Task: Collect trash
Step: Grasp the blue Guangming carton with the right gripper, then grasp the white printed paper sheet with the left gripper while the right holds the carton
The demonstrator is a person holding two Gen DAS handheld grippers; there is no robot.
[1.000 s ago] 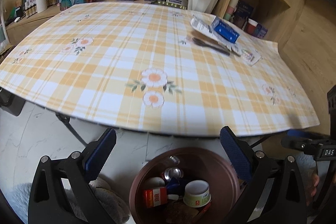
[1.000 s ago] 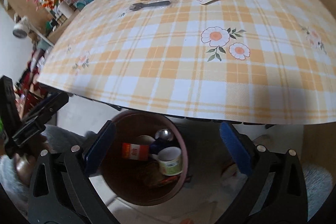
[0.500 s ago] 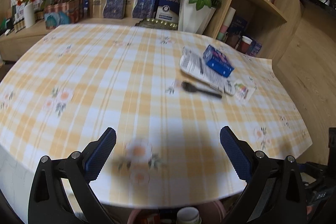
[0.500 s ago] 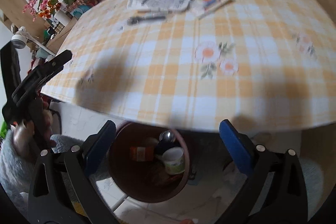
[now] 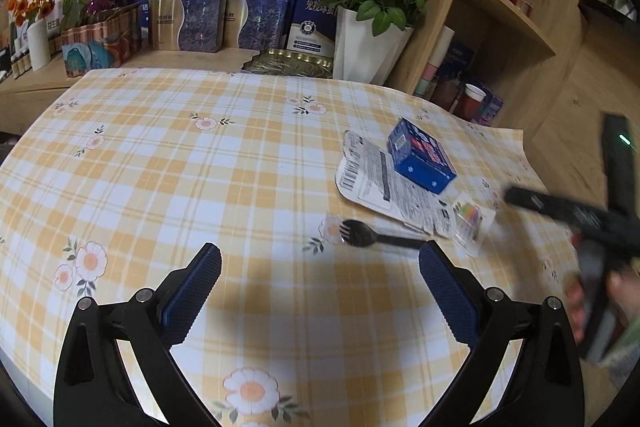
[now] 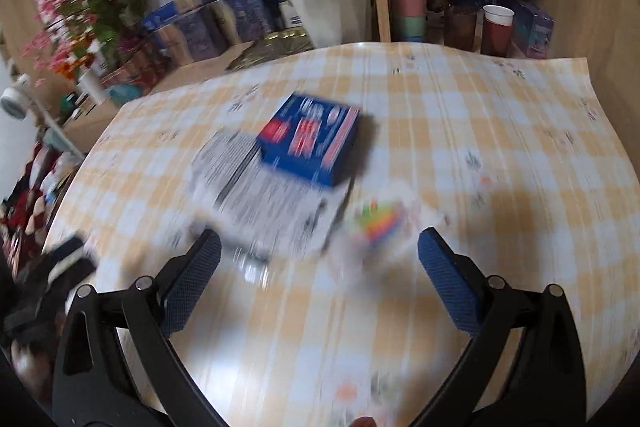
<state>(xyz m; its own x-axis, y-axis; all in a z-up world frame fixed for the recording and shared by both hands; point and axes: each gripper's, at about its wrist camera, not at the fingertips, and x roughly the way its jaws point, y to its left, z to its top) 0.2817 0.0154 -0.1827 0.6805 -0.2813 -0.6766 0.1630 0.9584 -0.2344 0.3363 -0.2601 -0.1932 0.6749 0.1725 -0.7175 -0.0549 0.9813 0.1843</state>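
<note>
Fork (image 5: 374,235) flat, tines leftward, handle rightward; left gripper (image 5: 320,291), right gripper (image 6: 319,287) agape, empty.

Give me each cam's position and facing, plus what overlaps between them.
Left wrist: sits on the left gripper above the yellow plaid tablecloth, facing the shelf wall; own open fingers show, the other gripper at right.
Right wrist: sits on the right gripper, low over the trash, blurred; own open fingers show.
Shared: blue cardboard box, white printed flattened package, small clear rainbow-printed wrapper, red rose pot.
</note>
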